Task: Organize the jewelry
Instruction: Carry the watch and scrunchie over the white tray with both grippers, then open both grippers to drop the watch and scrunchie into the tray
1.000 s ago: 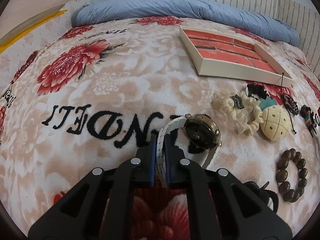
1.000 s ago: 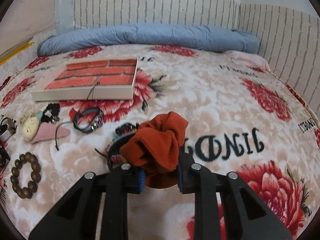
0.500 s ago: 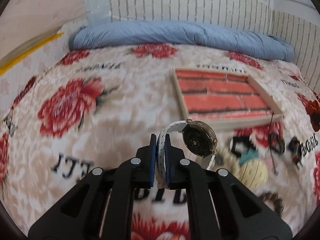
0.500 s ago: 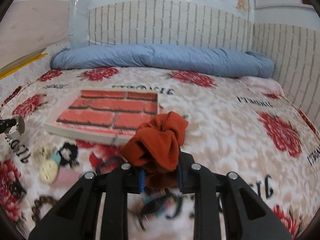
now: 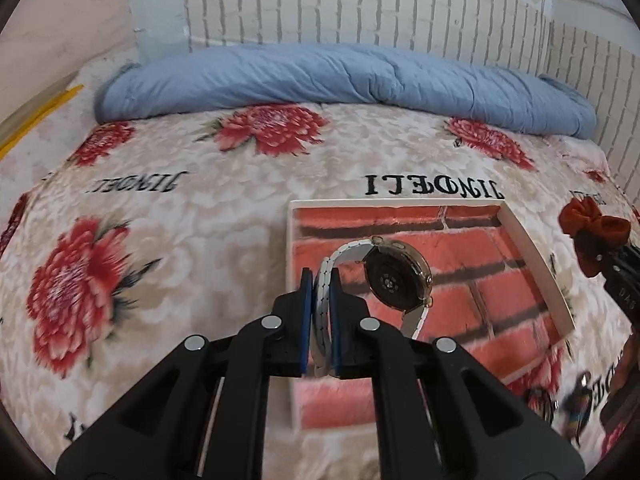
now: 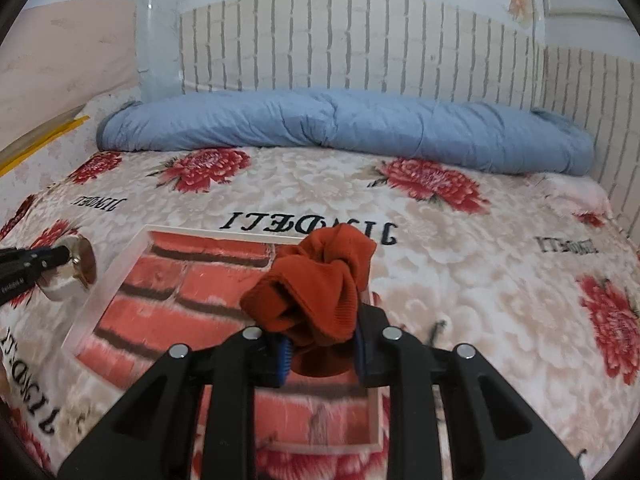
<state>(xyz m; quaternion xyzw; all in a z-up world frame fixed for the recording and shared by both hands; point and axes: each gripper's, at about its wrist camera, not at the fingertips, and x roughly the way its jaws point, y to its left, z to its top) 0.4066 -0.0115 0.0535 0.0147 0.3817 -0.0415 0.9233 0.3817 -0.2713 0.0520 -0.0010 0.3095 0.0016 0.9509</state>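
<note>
My left gripper is shut on the white strap of a wristwatch, whose round gold case hangs over the shallow white tray with a red brick-pattern floor. My right gripper is shut on a rust-orange scrunchie, held above the same tray near its right side. In the left wrist view the scrunchie and right gripper show at the right edge. The right wrist view catches the watch at the far left, just outside the tray's left wall.
The tray lies on a floral bed blanket with black lettering. A rolled blue quilt runs along the brick-pattern wall at the back. A few small blurred trinkets lie on the blanket by the tray's near right corner.
Both grippers rose and travelled from the jewelry pile toward the tray, carrying the watch and the scrunchie. The tray now sits directly under them and the loose pieces have dropped out of view.
</note>
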